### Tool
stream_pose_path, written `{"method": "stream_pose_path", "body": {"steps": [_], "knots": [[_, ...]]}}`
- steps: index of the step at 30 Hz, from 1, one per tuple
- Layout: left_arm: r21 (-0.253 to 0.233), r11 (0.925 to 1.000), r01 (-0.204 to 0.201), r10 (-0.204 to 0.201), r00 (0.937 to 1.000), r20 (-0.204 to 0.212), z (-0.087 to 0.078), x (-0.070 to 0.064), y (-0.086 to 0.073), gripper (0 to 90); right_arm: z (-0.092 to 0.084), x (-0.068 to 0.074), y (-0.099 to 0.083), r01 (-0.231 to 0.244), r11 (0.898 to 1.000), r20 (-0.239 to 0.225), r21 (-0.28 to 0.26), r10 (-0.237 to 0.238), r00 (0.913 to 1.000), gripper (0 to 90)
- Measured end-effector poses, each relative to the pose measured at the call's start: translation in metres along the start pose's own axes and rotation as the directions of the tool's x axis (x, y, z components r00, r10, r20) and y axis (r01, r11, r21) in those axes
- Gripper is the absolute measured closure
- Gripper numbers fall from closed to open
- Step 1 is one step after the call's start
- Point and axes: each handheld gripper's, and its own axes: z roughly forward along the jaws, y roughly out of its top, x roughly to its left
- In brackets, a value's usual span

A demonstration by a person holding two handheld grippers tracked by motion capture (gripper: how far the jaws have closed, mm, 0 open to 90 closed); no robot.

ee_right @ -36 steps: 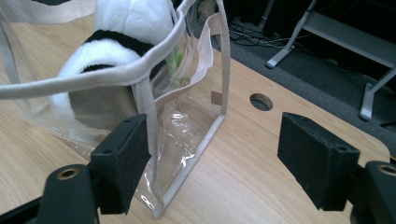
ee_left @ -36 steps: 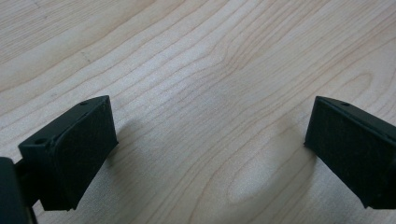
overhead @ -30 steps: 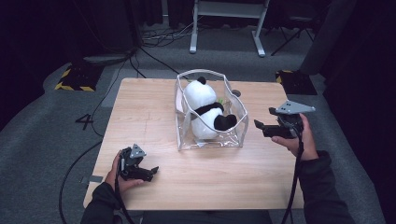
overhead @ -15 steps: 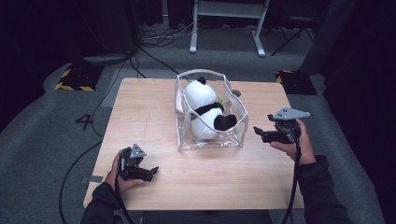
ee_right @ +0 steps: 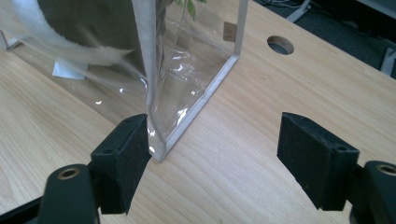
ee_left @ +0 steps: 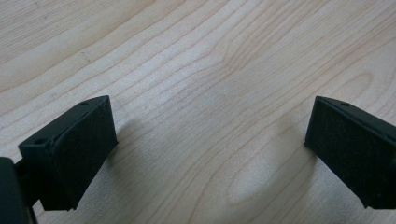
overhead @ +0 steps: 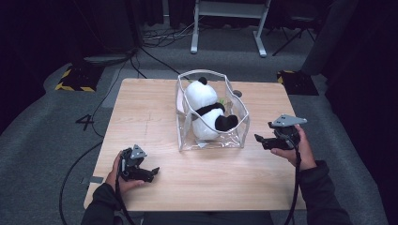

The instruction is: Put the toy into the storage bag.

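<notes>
A clear plastic bag [overhead: 234, 133] with white edging stands open near the middle of the wooden table [overhead: 150, 117], and a black and white panda plush [overhead: 209, 112] lies inside it. My right gripper [overhead: 259, 139] is open just right of the bag's near right corner, low over the table. In the right gripper view that corner [ee_right: 161, 140] sits beside the left jaw, and nothing lies between the jaws. My left gripper [overhead: 152, 172] rests open near the table's front left, over bare wood [ee_left: 210, 130].
A round cable hole [ee_right: 280, 45] is in the tabletop behind the bag's right side. A white table frame [overhead: 225, 18], cables and yellow-black floor markers [overhead: 72, 77] lie beyond the far edge. The surroundings are dark.
My right gripper has sunk toward the table beside the bag's right corner. The left gripper, the bag and the panda have stayed put.
</notes>
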Motion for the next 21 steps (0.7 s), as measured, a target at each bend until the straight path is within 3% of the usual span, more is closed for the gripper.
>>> {"method": "stream_pose_path", "body": {"steps": [21], "knots": [[0.0,1.0,0.0,0.0,1.0,0.001,0.0,0.0,0.0,2.1,0.011,0.002,-0.029,-0.003,0.998,-0.019,0.064,0.005,0.9998,25.2]]}}
